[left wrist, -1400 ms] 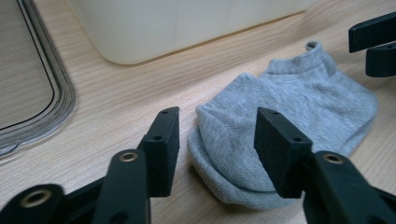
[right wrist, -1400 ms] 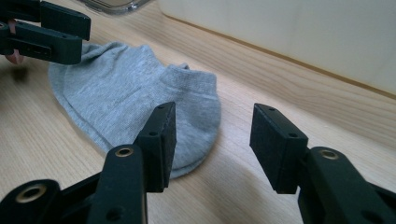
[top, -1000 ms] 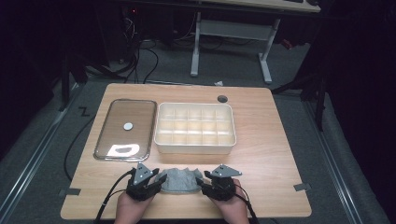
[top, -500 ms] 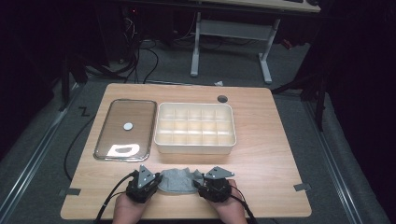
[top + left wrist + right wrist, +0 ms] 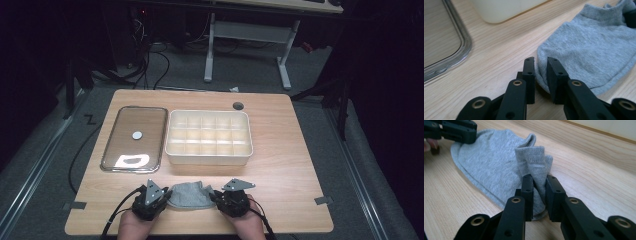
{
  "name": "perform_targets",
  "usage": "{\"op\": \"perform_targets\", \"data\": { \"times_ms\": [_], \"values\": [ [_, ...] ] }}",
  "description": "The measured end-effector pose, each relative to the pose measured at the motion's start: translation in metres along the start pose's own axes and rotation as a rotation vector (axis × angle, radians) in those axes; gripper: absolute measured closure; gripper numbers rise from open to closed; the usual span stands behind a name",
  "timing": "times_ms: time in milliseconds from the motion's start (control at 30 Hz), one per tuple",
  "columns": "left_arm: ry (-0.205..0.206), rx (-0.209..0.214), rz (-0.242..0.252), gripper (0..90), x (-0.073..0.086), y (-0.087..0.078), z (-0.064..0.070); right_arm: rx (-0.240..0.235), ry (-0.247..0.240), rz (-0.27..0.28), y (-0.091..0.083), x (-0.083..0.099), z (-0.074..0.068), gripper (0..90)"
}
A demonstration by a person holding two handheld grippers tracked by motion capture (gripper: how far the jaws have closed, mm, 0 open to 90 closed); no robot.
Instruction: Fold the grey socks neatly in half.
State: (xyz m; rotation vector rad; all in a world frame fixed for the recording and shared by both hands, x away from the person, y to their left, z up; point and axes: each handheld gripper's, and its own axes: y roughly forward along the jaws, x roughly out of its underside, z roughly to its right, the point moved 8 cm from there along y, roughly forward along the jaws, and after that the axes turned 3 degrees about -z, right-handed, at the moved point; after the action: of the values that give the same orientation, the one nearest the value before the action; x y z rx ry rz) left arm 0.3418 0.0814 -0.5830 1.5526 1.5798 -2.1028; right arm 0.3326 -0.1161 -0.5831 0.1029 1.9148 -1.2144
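A grey ankle sock (image 5: 189, 196) lies flat near the front edge of the wooden table (image 5: 290, 170). My left gripper (image 5: 166, 196) holds its left end; in the left gripper view the jaws (image 5: 540, 72) pinch the rounded edge of the sock (image 5: 589, 50). At the sock's right end my right gripper (image 5: 215, 197) is shut on the bunched cuff, and in the right gripper view the fabric (image 5: 499, 167) stands up in folds between the jaws (image 5: 539, 192). The left gripper (image 5: 454, 131) appears at that view's top left.
A cream box with several compartments (image 5: 209, 137) stands behind the sock, mid-table. Left of it lies a clear lid with a metal rim (image 5: 135, 137). A cable hole (image 5: 238, 105) sits near the back edge. Bare wood lies to the right.
Both grippers and the sock have shifted slightly toward the table's front edge. Each gripper keeps its hold on the sock.
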Motion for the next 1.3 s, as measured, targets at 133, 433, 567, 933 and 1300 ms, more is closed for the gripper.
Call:
{"op": "perform_targets", "data": {
  "times_ms": [133, 433, 567, 933, 1300],
  "values": [
    [0.051, -0.009, -0.002, 76.3, -0.008, 0.008, 0.012, 0.01, 0.046, 0.023, -0.011, -0.001, 0.013, 79.7],
    [0.093, -0.015, -0.003, 67.7, -0.025, 0.02, 0.027, 0.013, 0.095, 0.072, -0.029, 0.003, 0.035, 79.7],
    [0.063, 0.014, 0.039, 66.5, -0.04, 0.016, 0.033, 0.01, 0.097, 0.077, -0.031, 0.003, 0.036, 79.7],
    [-0.05, 0.125, 0.025, 85.3, -0.072, 0.046, 0.064, 0.004, 0.081, 0.07, -0.03, 0.005, 0.035, 79.6],
    [0.048, 0.085, -0.014, 85.1, -0.062, 0.061, 0.086, -0.052, 0.087, 0.136, -0.043, -0.006, 0.028, 80.8]
  ]
}}
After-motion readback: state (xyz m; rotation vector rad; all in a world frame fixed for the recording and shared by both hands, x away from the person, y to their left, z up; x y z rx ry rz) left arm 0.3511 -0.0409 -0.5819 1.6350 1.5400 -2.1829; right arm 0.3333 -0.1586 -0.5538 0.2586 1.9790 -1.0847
